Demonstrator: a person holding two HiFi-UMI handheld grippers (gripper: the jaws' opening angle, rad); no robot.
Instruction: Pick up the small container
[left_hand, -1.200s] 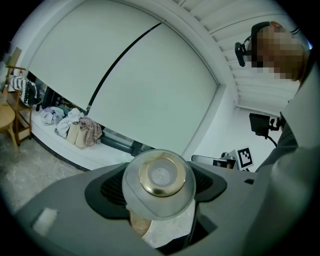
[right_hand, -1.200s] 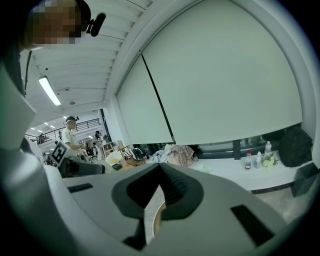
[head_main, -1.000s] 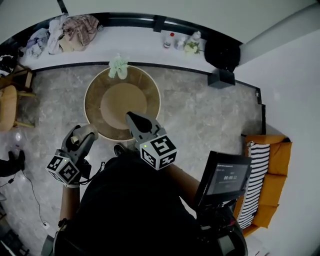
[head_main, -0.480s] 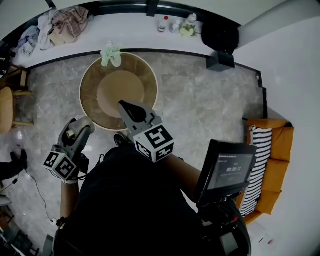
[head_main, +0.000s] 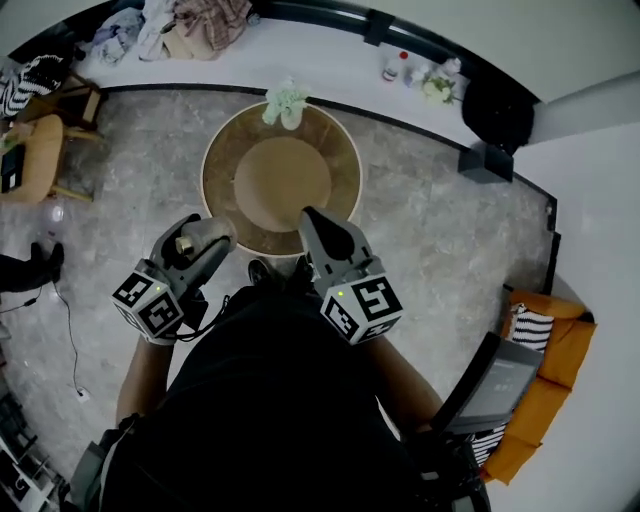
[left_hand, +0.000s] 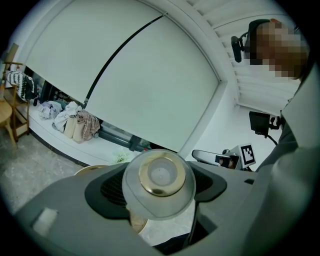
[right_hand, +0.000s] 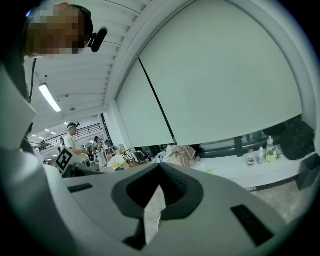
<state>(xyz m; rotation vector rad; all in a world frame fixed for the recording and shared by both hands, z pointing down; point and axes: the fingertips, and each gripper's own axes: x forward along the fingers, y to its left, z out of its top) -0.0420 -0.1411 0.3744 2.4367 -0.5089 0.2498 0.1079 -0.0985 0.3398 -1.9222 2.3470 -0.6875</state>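
Observation:
The small container (left_hand: 160, 175) is a clear little jar with a gold ring around its lid. My left gripper (head_main: 203, 235) is shut on it, and in the head view the jar (head_main: 184, 243) shows as a gold spot between the fingers, just off the near left rim of the round wooden table (head_main: 222, 160). My right gripper (head_main: 318, 222) hangs over the table's near edge. In the right gripper view its jaws (right_hand: 156, 200) are closed together with only a thin sliver of light between them and nothing held.
A pale green item (head_main: 286, 101) lies at the table's far rim. Behind it runs a white ledge (head_main: 330, 55) with bottles (head_main: 400, 65), a clothes heap (head_main: 195, 20) and a black bag (head_main: 497, 112). A wooden chair (head_main: 38, 150) stands left, an orange sofa (head_main: 545, 400) and a screen (head_main: 500, 380) right.
Both grippers have come forward to the round table's near edge, and the head view has swung. The left gripper still holds the small container; the right stays closed.

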